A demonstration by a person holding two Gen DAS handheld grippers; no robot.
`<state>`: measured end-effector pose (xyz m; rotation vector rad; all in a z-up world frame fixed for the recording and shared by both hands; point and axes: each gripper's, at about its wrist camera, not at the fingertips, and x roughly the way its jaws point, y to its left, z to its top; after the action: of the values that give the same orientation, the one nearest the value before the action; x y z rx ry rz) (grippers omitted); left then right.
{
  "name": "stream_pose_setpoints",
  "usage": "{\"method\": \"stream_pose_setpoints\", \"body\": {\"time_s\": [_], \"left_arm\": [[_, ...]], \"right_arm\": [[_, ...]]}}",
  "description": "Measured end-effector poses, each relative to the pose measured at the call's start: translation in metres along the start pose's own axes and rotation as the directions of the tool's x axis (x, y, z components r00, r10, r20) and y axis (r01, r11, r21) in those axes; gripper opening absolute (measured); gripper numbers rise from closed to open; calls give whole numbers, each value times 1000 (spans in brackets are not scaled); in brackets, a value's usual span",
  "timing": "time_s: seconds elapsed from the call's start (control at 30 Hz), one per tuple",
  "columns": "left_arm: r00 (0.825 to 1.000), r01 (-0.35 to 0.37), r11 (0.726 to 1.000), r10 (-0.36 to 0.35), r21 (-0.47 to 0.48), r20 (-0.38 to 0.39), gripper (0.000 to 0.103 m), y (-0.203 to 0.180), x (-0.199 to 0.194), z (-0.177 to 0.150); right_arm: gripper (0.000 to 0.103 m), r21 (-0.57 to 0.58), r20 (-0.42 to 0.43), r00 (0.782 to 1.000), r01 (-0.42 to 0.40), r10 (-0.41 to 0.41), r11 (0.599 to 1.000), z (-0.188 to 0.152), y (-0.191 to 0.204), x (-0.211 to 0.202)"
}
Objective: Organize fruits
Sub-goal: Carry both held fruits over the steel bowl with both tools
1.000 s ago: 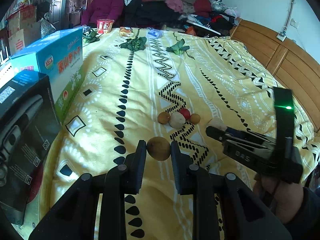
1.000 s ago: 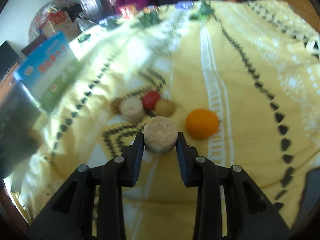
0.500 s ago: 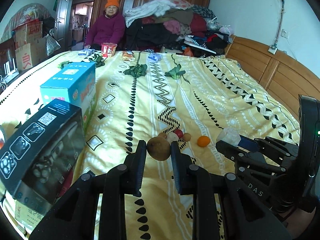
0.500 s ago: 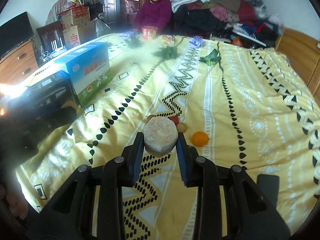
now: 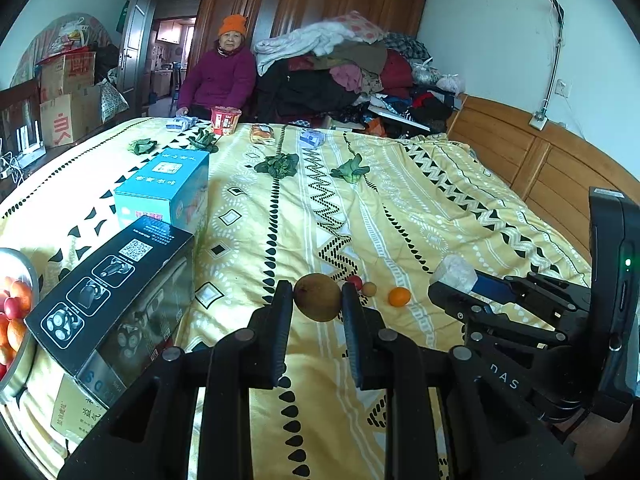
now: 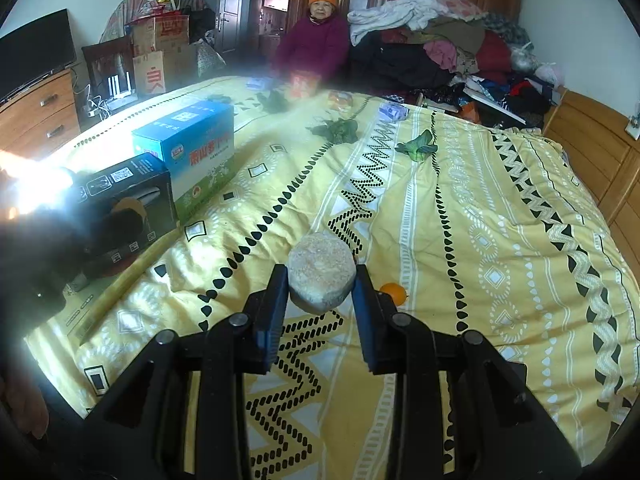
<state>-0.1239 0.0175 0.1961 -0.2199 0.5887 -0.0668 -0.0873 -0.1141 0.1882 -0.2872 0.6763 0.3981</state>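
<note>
My left gripper [image 5: 317,304] is shut on a brown round fruit [image 5: 318,297] and holds it above the yellow bedspread [image 5: 400,216]. My right gripper [image 6: 321,286] is shut on a pale, rough round fruit [image 6: 321,274], also lifted; it also shows in the left wrist view [image 5: 454,272]. On the bedspread beyond lie a small red fruit [image 5: 354,281], a tan fruit [image 5: 369,289] and an orange [image 5: 399,296]; the orange also shows in the right wrist view [image 6: 394,292]. A metal bowl [image 5: 18,264] with red and orange fruits sits at the far left.
A black box [image 5: 116,284] and a blue box [image 5: 164,188] stand on the bed's left side. Leafy greens [image 5: 278,165] and snack packets [image 5: 225,119] lie farther back. A person [image 5: 220,76] sits at the far end. A wooden headboard [image 5: 540,160] runs along the right.
Both grippers have risen and pulled back from the fruit cluster, each still holding its fruit. The bowl of fruit has come into view at the left.
</note>
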Motion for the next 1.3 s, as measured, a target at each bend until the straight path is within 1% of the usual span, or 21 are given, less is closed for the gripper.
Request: {"method": "stream_pose_setpoints", "body": {"time_s": [0.5,1.3], "left_arm": [[999,24,1000,-23,-16,30,25,6,-14,3],[999,15,999,-14,-30,32,25,15,-11,6]], "right_arm": [[33,-13,-6,1000,3,-3,1000,4,10,-6],[33,16,-24,998,-52,52,999,6,13,1]]}}
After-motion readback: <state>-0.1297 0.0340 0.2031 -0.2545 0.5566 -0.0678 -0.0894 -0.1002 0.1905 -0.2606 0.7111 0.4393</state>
